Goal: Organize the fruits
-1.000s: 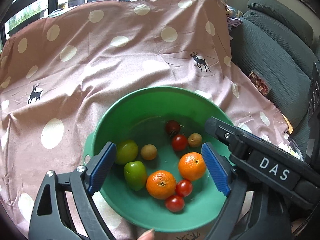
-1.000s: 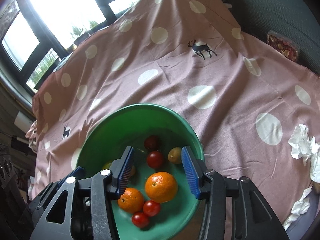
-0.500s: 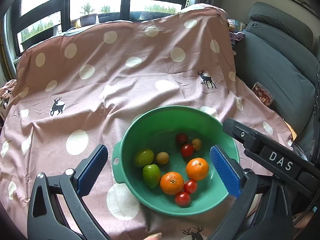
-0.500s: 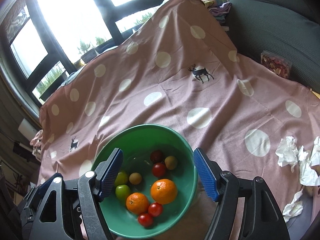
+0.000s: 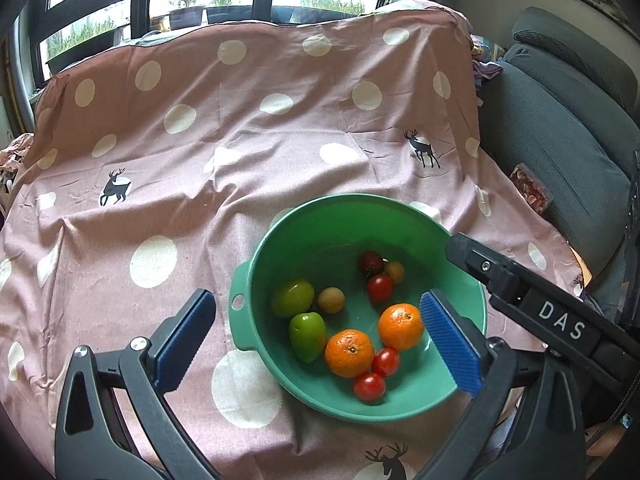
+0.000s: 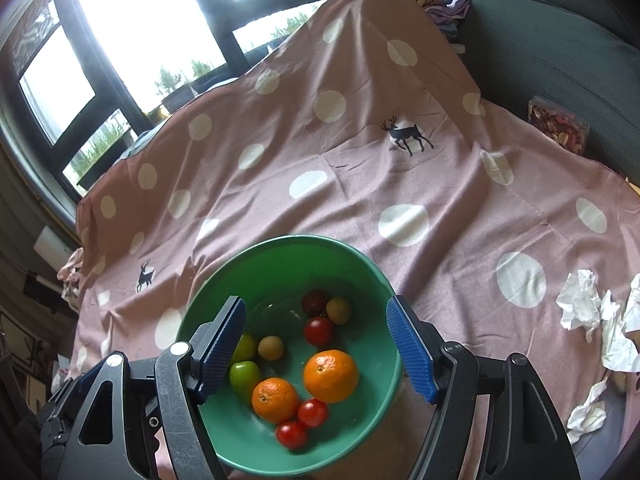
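On the pink dotted cloth [image 5: 248,128] by the window, I see every fruit lying in the green bowl [image 5: 260,264] at lower centre of both views, my left gripper [image 5: 320,340] and right gripper [image 6: 320,356] hovering wide and empty, so little seems left.

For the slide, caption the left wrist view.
Open left gripper above a green bowl of oranges, tomatoes and green fruit on a polka-dot cloth.

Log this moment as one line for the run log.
left gripper: open, empty | right gripper: open, empty | fruit: all in green bowl | cloth: bare
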Demonstrator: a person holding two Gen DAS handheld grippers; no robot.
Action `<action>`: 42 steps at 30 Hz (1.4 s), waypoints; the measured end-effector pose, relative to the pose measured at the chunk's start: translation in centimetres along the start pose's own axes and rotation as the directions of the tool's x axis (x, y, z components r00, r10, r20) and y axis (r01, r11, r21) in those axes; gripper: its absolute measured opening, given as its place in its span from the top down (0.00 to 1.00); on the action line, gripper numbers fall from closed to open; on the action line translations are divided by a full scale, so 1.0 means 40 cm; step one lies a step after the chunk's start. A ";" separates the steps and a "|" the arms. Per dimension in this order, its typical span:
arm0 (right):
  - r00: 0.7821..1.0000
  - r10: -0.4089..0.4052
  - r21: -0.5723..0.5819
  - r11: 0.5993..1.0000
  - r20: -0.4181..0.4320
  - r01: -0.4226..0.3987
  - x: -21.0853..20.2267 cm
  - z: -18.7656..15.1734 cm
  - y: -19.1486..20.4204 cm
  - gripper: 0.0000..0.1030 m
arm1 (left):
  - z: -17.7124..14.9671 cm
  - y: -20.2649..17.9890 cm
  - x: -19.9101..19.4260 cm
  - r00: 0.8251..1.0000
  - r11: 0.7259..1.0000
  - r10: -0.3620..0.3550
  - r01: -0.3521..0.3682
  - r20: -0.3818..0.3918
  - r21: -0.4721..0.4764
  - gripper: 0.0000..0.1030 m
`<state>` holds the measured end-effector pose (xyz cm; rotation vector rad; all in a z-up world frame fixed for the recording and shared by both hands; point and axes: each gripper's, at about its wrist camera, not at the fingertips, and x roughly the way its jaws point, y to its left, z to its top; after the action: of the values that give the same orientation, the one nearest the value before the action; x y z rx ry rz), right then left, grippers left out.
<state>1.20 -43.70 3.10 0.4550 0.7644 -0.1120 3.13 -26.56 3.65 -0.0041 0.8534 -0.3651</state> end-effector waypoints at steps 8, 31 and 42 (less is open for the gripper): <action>1.000 -0.003 -0.003 1.000 -0.004 0.003 0.002 -0.003 0.005 0.29 | -0.002 0.004 0.000 1.000 1.000 -0.001 0.001 -0.007 -0.010 0.01; 1.000 -0.021 -0.010 1.000 -0.010 0.021 0.007 -0.002 0.013 0.29 | -0.008 0.007 -0.005 1.000 1.000 0.007 -0.007 -0.008 -0.010 0.01; 0.999 -0.033 -0.010 0.999 -0.015 0.033 0.009 0.000 0.003 0.29 | -0.009 0.008 -0.007 1.000 1.000 0.006 -0.006 -0.010 -0.010 0.01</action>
<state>1.50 -43.57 2.92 0.4340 0.7871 -0.1357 2.79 -26.10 3.57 -0.0090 0.8648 -0.3558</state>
